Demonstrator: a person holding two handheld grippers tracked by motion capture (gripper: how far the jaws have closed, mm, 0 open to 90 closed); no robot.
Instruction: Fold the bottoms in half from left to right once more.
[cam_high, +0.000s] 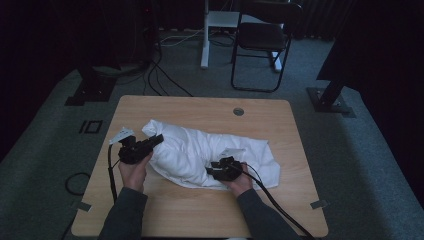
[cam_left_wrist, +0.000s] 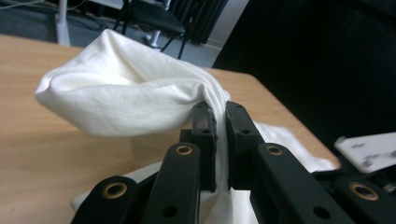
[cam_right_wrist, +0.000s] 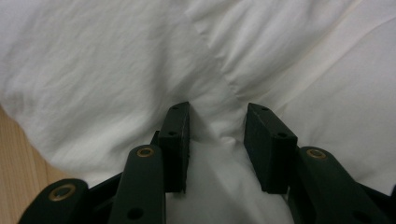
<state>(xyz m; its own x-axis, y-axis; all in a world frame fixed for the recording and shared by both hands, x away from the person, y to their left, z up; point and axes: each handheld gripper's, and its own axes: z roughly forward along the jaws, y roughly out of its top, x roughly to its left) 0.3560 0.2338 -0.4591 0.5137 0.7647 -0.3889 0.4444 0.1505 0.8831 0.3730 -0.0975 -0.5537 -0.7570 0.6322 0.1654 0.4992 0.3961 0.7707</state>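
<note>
The left gripper (cam_left_wrist: 220, 122) pinches a fold of the white cloth (cam_left_wrist: 126, 93), lifting that end clear of the wooden counter (cam_high: 200, 210). The rest lies crumpled mid-counter. Further right, the right gripper (cam_right_wrist: 218, 135) hangs over the cloth's near edge, jaws spread apart with fabric bunched between them.

Your left gripper (cam_left_wrist: 215, 122) clamps white cloth (cam_left_wrist: 126, 93); pinched fold vanishes between pads, its lower run cut by bottom edge of left gripper view. In right gripper view, cloth (cam_right_wrist: 116, 70) runs past top, left and right edges. High view dim: near your right gripper (cam_high: 223, 169), cloth folds perhaps bunched, hard to tell. Your forearms cut at bottom edge.
</note>
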